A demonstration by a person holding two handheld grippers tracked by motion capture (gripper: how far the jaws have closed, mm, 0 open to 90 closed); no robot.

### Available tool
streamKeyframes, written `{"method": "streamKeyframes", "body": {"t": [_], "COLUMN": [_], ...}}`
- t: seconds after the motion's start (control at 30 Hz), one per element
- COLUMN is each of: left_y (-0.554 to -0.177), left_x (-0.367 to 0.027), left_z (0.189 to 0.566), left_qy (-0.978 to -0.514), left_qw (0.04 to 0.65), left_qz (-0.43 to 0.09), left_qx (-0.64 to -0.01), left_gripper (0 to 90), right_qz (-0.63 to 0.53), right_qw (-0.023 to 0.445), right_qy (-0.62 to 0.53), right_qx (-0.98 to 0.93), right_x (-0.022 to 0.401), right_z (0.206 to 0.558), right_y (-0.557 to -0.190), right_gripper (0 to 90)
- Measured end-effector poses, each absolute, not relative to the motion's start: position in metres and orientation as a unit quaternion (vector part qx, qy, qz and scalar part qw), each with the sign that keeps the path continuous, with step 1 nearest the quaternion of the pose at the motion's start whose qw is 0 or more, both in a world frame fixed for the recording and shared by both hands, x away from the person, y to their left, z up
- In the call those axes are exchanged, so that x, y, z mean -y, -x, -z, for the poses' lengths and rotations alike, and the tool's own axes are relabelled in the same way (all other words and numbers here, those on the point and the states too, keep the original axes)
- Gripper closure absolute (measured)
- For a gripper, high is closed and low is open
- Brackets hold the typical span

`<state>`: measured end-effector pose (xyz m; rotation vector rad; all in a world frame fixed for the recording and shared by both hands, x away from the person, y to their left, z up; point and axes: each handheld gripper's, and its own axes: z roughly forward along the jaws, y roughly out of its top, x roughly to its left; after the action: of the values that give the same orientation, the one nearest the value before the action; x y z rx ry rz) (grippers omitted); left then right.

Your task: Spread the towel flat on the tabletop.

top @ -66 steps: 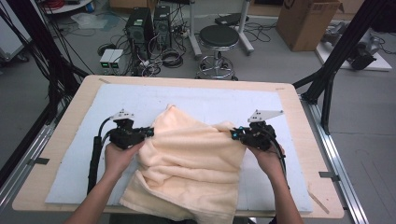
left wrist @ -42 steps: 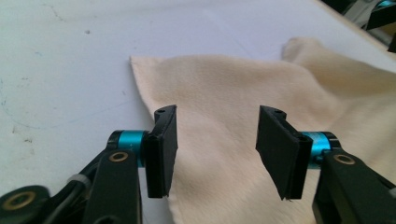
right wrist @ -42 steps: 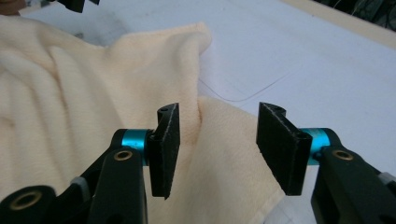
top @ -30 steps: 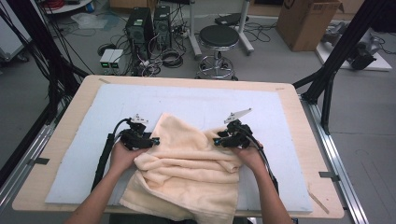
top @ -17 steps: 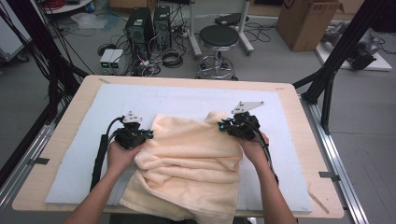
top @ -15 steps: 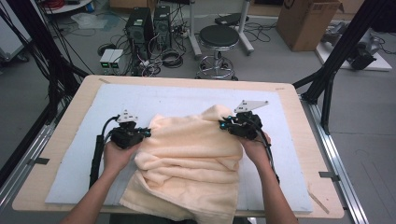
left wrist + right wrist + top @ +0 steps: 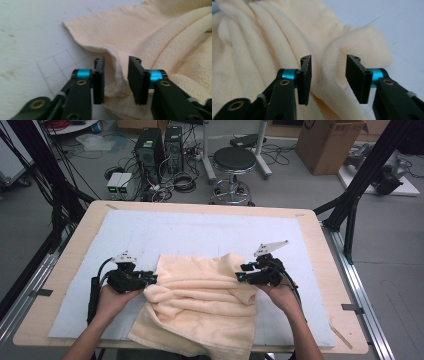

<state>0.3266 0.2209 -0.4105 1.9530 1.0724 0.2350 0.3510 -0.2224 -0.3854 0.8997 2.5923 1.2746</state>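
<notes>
A cream-coloured towel (image 7: 202, 307) lay crumpled in thick folds on the near half of a pale blue mat (image 7: 200, 232), its front edge hanging over the near edge of the wooden table (image 7: 320, 227).

The left gripper (image 7: 150, 279) sat at the towel's left edge, held low over the mat by the person's left hand (image 7: 111, 299). In the left gripper view its jaws stood apart and had just been opening; a raised fold of the towel's edge (image 7: 115, 75) stood loosely between them, not pinched.

The right gripper (image 7: 239, 276) sat at the towel's right side, in the person's right hand (image 7: 281, 295). In the right gripper view its jaws were likewise spread and had just been opening, with a rounded hump of towel (image 7: 329, 67) rising in the gap, touching neither pad firmly as far as could be seen.

Beyond the table stood a black stool (image 7: 234, 161), two computer towers (image 7: 160, 147) amid cables, and a cardboard box (image 7: 332, 142).
</notes>
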Motion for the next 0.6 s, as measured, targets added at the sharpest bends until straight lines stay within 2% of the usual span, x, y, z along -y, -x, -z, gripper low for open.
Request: {"method": "streamKeyframes", "body": {"t": [0.1,0.2,0.27,0.43,0.5,0.53,0.6], "left_y": [-0.337,-0.350,-0.357,-0.371,-0.371,-0.370,-0.369], "left_x": [-0.221,-0.211,-0.204,-0.192,-0.191,-0.190,-0.189], "left_z": [0.404,0.405,0.410,0.433,0.437,0.437,0.437], "left_qy": [-0.771,-0.768,-0.770,-0.798,-0.802,-0.802,-0.804], "left_qw": [0.453,0.450,0.448,0.376,0.367,0.364,0.362], "left_qz": [-0.108,-0.123,-0.124,-0.131,-0.139,-0.143,-0.152], "left_qx": [-0.433,-0.438,-0.438,-0.452,-0.451,-0.452,-0.446], "left_gripper": [61.2,60.0,60.0,55.8,54.1,55.8,61.6], "right_qz": [-0.435,-0.431,-0.407,-0.375,-0.361,-0.361,-0.368], "right_qw": [0.077,0.091,0.075,0.050,0.052,0.052,0.059], "right_qy": [-0.311,-0.331,-0.344,-0.356,-0.353,-0.350,-0.337], "right_qx": [-0.841,-0.834,-0.843,-0.854,-0.861,-0.863,-0.865], "right_x": [0.231,0.236,0.234,0.222,0.215,0.211,0.205], "right_z": [0.375,0.381,0.393,0.419,0.427,0.429,0.430], "right_y": [-0.358,-0.372,-0.383,-0.393,-0.397,-0.398,-0.399], "right_gripper": [52.2,52.4,52.0,50.6,51.0,55.7,70.9]}}
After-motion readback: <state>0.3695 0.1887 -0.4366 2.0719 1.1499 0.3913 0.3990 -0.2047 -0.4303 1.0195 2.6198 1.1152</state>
